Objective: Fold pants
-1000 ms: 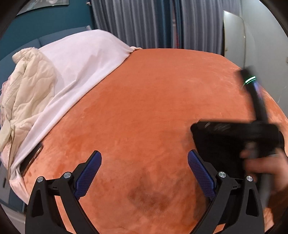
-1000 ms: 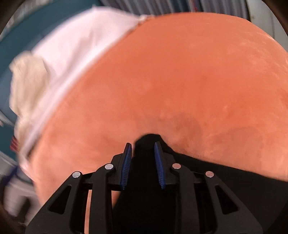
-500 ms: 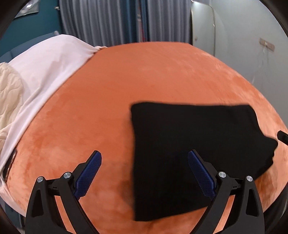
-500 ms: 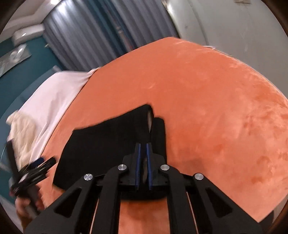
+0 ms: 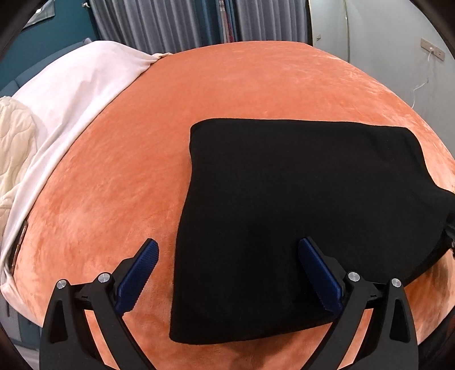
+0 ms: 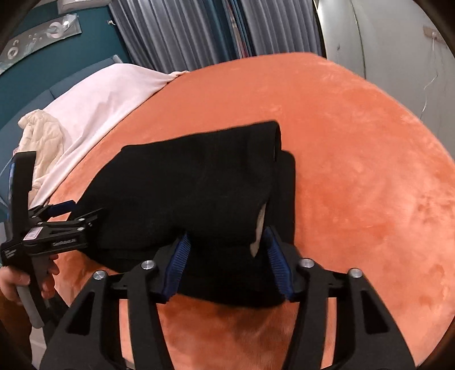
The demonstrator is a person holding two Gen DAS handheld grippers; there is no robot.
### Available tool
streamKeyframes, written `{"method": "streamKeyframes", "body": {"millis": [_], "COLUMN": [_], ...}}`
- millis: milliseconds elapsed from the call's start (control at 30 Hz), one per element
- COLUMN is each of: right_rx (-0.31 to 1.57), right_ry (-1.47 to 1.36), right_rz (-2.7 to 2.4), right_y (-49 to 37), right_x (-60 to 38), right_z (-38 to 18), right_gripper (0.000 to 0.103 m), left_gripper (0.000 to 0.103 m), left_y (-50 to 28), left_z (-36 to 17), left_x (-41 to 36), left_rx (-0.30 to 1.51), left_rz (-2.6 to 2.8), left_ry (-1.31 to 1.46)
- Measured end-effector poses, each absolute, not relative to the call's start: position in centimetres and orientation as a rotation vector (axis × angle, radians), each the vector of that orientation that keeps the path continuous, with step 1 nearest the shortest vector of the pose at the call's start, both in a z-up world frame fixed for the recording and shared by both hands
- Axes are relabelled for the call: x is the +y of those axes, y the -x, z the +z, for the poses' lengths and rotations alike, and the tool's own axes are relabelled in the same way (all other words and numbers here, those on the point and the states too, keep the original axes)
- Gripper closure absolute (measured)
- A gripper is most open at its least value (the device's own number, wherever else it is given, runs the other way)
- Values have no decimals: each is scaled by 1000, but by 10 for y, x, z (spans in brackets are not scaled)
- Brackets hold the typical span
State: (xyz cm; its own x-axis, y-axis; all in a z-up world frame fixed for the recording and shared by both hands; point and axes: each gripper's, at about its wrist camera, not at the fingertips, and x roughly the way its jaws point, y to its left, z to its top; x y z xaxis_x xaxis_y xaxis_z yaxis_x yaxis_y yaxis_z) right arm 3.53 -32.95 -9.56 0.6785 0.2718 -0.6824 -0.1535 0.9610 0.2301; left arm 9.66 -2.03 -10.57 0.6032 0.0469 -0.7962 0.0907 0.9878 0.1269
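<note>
The black pants (image 5: 298,205) lie folded into a flat rectangle on the orange bed cover (image 5: 119,182). My left gripper (image 5: 227,273) is open and hovers over the near left edge of the pants, holding nothing. In the right wrist view the pants (image 6: 199,182) show a white label at their near right edge. My right gripper (image 6: 227,264) is open, its blue pads either side of the near edge of the pants. The left gripper also shows in the right wrist view (image 6: 71,213) at the pants' left edge.
A pale pink sheet (image 5: 82,82) and a cream quilted blanket (image 5: 14,148) lie along the left side of the bed. Grey curtains (image 5: 184,22) and a white wall with a cable (image 5: 398,51) stand behind. The bed edge drops off near me.
My right gripper has opened and let go of the pants, which now lie folded flat. My left gripper has drawn back a little and stays open.
</note>
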Motion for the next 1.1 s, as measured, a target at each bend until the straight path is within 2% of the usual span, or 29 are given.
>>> {"method": "streamKeyframes", "body": {"millis": [133, 200, 233, 267, 400, 467, 533, 600, 667, 700, 767, 833, 867, 933, 967, 1000, 1033, 1100], "right_rx": [680, 733, 829, 842, 738, 696, 692, 732, 796, 829, 895, 864, 793, 763, 813, 915, 907, 834], "right_ry": [-229, -221, -177, -196, -330, -367, -476, -465, -406, -381, -354, -293, -242, -265, -251, -205, -235, -273], "right_rz": [275, 240, 202, 215, 255, 263, 298, 296, 272, 268, 281, 260, 233, 220, 187, 156, 158, 145], "right_y": [-7, -6, -16, -17, 3, 4, -14, -45, -77, -91, -112, -114, -104, -107, -119, -134, -133, -116], "right_x": [-348, -361, -364, -367, -390, -400, -412, -406, -390, -382, -367, -352, -348, -357, -361, -360, -361, -359], "right_z": [-57, -77, -109, -124, -89, -70, -59, -65, -77, -85, -101, -95, -76, -72, -84, -111, -117, -96], "right_gripper": [80, 80, 80, 80, 72, 62, 24, 23, 29, 39, 79, 88, 100, 98, 97, 90, 90, 86], "left_gripper": [5, 5, 5, 5, 5, 5, 5, 5, 5, 5, 5, 5, 5, 5, 5, 5, 5, 5], "left_y": [-90, -89, -91, -92, -89, -88, -89, -89, -89, -88, -90, -93, -93, -95, -96, -98, -98, -97], "left_z": [-98, -104, -109, -114, -108, -104, -105, -106, -105, -103, -102, -103, -104, -105, -106, -108, -108, -108], "left_x": [-31, -38, -42, -45, -49, -48, -47, -50, -54, -55, -57, -58, -58, -57, -57, -56, -56, -54], "left_rx": [898, 897, 903, 907, 882, 881, 886, 886, 887, 887, 894, 898, 898, 897, 899, 899, 896, 892], "left_rz": [-29, -36, -39, -41, -9, -17, -15, -7, 4, 3, -8, -14, -18, -34, -44, -48, -42, -36], "left_ry": [-192, -213, -224, -230, -255, -252, -255, -253, -253, -250, -245, -251, -253, -239, -222, -213, -212, -218]}}
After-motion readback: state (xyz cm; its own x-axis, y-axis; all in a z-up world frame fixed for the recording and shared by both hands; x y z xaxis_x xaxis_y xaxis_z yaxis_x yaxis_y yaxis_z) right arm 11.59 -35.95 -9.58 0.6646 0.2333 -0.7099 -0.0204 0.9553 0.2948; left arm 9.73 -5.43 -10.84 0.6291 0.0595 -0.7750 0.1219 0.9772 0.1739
